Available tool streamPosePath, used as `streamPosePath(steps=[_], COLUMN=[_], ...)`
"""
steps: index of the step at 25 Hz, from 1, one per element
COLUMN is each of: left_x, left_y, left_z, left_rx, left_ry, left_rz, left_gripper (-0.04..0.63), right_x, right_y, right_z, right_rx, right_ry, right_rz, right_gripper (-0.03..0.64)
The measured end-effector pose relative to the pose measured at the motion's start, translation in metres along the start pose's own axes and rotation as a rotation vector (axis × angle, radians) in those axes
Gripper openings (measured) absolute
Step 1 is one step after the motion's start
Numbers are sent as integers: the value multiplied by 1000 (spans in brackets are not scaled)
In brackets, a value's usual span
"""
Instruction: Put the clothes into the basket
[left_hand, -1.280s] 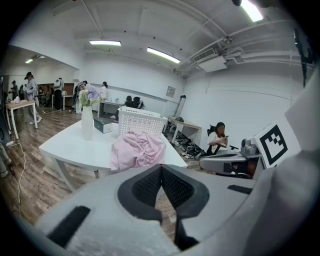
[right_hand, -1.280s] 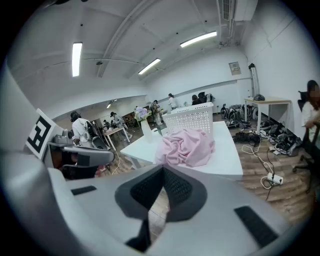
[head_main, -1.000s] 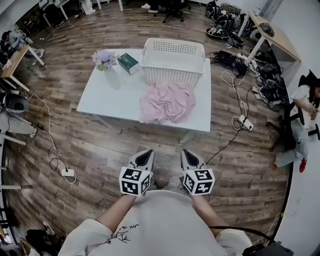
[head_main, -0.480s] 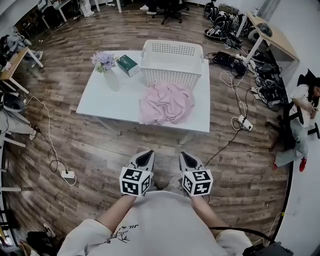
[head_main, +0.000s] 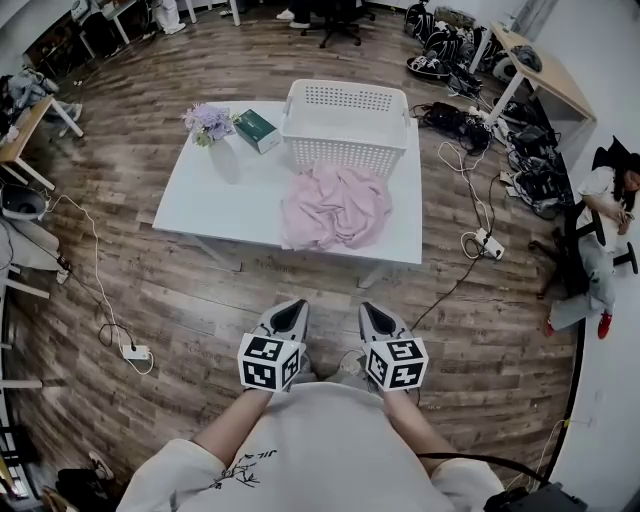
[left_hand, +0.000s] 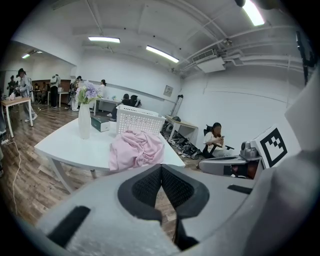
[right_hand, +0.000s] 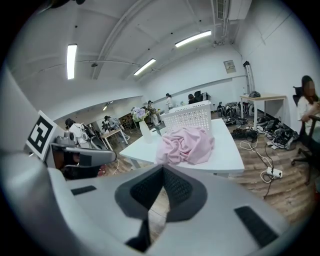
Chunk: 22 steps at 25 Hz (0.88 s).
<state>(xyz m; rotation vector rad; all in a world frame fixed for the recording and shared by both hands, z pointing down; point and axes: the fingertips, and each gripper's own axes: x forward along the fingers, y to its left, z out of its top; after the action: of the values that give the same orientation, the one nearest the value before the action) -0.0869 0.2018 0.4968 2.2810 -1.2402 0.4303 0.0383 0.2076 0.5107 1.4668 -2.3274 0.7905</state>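
Note:
A crumpled pink garment (head_main: 334, 206) lies on the white table (head_main: 220, 195), its front edge hanging slightly over the near side. Just behind it stands an empty white perforated basket (head_main: 347, 123). Both grippers are held close to my body, well short of the table. My left gripper (head_main: 289, 315) and right gripper (head_main: 377, 316) are shut with nothing between the jaws. The left gripper view shows the garment (left_hand: 136, 149) and basket (left_hand: 136, 119) ahead; the right gripper view shows the garment (right_hand: 186, 144) and basket (right_hand: 189, 117) too.
On the table's left stand a vase of pale flowers (head_main: 212, 128) and a green box (head_main: 257, 129). Cables and a power strip (head_main: 482, 244) lie on the wood floor to the right. A seated person (head_main: 606, 225) is at the far right. Another power strip (head_main: 136, 352) lies left.
The view has shifted very slightly; the grippers stay shut and in place near my body. Nothing on the table has moved.

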Motion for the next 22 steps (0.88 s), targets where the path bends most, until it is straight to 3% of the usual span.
streamPosePath(steps=[12,22], left_x=[-6,60], left_y=[30,56], left_z=[8,44], left_rx=[34,18], left_ry=[18,11], left_rz=[-69,-53], left_gripper=[11,11], right_x=[6,72], right_y=[16,-20], right_z=[4,44], right_rx=[71,39], right_ry=[-49,-39], right_rz=[-75,-27], right_gripper=[14,14])
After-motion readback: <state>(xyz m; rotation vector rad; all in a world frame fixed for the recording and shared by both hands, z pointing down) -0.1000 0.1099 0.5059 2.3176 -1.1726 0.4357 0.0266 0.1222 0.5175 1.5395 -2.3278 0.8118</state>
